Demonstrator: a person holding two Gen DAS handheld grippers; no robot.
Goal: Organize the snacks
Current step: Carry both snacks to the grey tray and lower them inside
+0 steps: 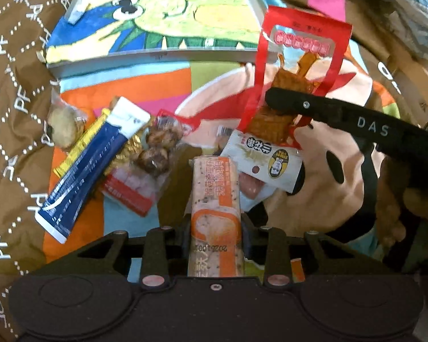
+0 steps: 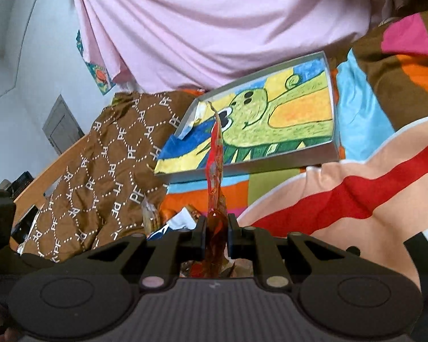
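Observation:
My left gripper (image 1: pixel 214 228) is shut on an orange and pink sausage-like snack stick (image 1: pixel 214 199) that points forward. My right gripper (image 2: pixel 216 228) is shut on a red clear-windowed snack packet (image 1: pixel 294 85), held up edge-on in the right wrist view (image 2: pixel 215 171); its black finger (image 1: pixel 314 105) shows in the left wrist view. A painted shallow box (image 1: pixel 162 25) with a green cartoon figure lies beyond on the bed, and also shows in the right wrist view (image 2: pixel 256 125). A white snack packet (image 1: pixel 265 159) lies under the red packet.
A pile of snacks lies on the colourful bedsheet (image 1: pixel 157 85): a blue and white tube packet (image 1: pixel 91 168), a yellow stick (image 1: pixel 80 145), a nut packet (image 1: pixel 157 148), a round biscuit (image 1: pixel 62 125). A brown patterned quilt (image 1: pixel 11 114) lies left. A person in a pink shirt (image 2: pixel 214 28) sits behind the box.

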